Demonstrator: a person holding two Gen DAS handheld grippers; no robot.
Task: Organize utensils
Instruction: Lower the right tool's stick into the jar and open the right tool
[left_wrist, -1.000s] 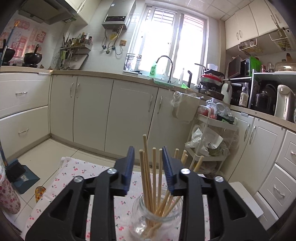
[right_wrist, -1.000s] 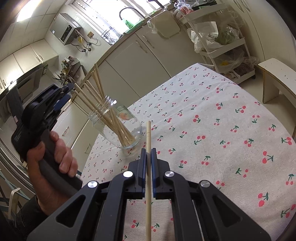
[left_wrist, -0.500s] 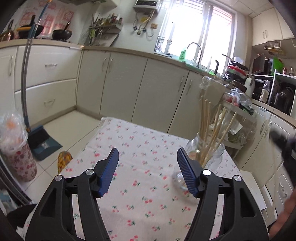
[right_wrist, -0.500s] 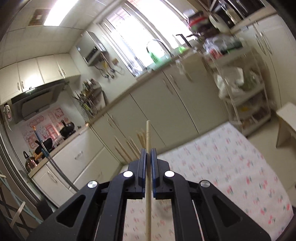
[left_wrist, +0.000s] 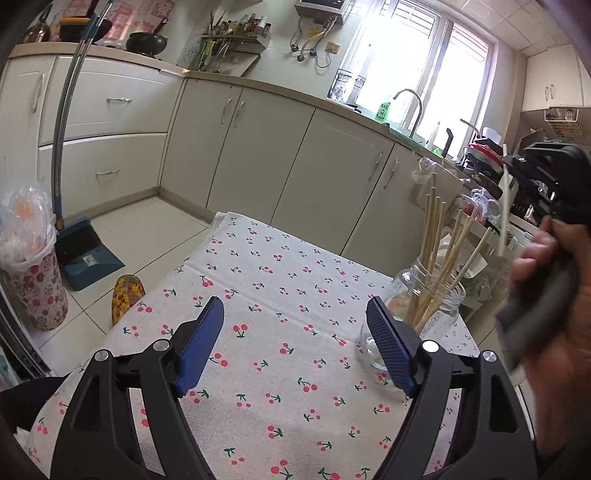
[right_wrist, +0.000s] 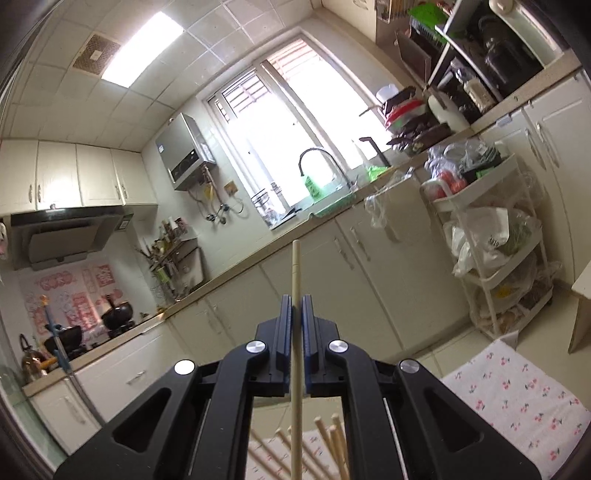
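Above the glass jar (left_wrist: 424, 310) of chopsticks on the table (left_wrist: 280, 332), my right hand-held gripper (right_wrist: 296, 314) clamps one chopstick (right_wrist: 295, 280); my left hand-held gripper (left_wrist: 295, 336), just beside the jar, has just been opening, empty.

Bright daylight glare from the window (left_wrist: 424, 70), ceiling panel light (right_wrist: 142, 48), fisheye-bent edges, blurred hand (left_wrist: 546, 295).

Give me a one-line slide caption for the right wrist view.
Right gripper shut on a single chopstick, held above the chopsticks in the jar.
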